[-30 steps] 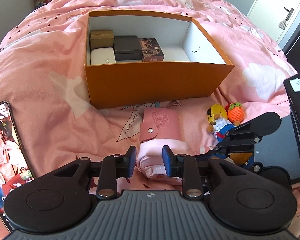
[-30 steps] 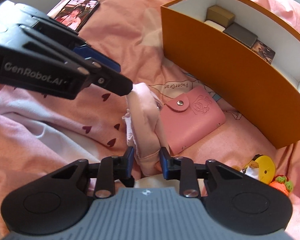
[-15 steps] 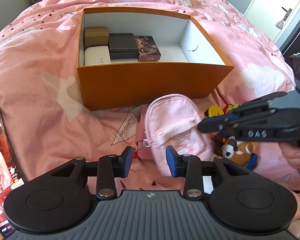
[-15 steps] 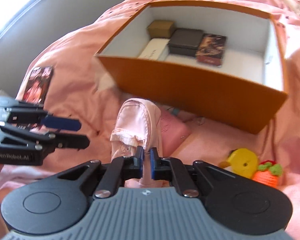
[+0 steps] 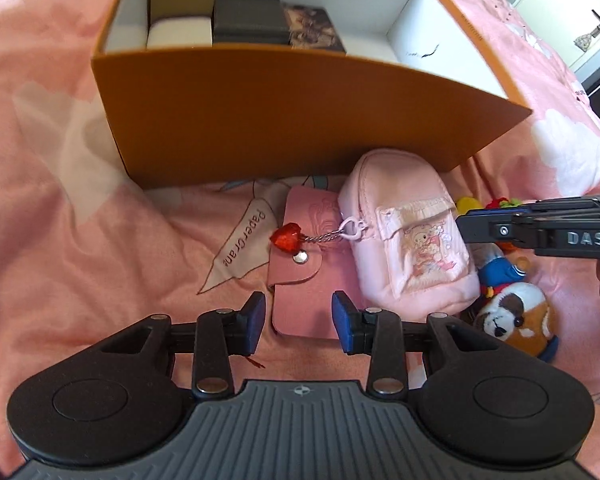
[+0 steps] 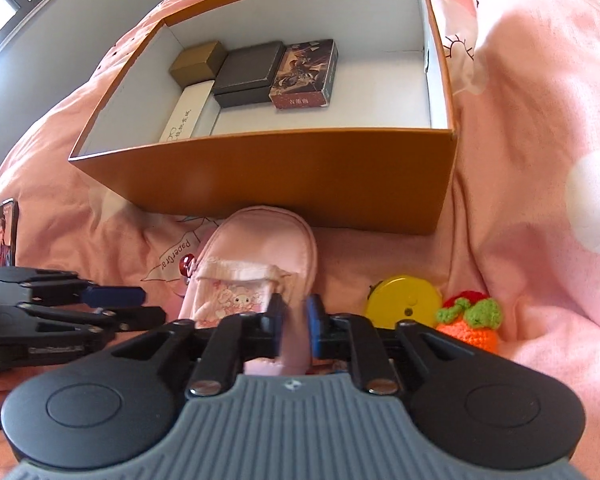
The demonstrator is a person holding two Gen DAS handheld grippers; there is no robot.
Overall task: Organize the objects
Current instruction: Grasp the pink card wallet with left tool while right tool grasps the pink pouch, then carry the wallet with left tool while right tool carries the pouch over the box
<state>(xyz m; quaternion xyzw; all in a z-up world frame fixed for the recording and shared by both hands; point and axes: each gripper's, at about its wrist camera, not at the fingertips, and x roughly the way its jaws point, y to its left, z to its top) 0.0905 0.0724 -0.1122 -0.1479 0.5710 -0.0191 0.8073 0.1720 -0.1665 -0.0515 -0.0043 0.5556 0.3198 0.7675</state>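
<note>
Bedspread point(image 5: 60, 208) in pink, an orange box point(image 5: 284, 120) open on it, and between the two hand-held grippers a small pink pouch point(image 5: 412, 240) shaped like a backpack, lying just in front of the box's near wall. The right gripper point(image 6: 296, 320) has the pouch's lower edge between its pads, and its jaws are opening, so the hold looks light at best. The left gripper point(image 5: 298, 316) hangs over a pink snap wallet point(image 5: 304, 284) with its jaws apart on either side of the wallet's near end — nothing clamped. The pouch's red heart charm point(image 5: 286, 237) trails on its chain across the wallet's flap.

Inside the box, four small cartons sit packed along one side; the other half of the floor is bare. By the look of it, the pouch is the item in hand — picked, not yet boxed. Next, the right gripper needs a firm pinch on the fabric, then a lift clear of the box wall and a set-down on the bare floor, minding the charm's chain. A yellow toy point(image 6: 400, 296), a knitted strawberry point(image 6: 470, 320) and a plush point(image 5: 516, 316) wait beside it.
</note>
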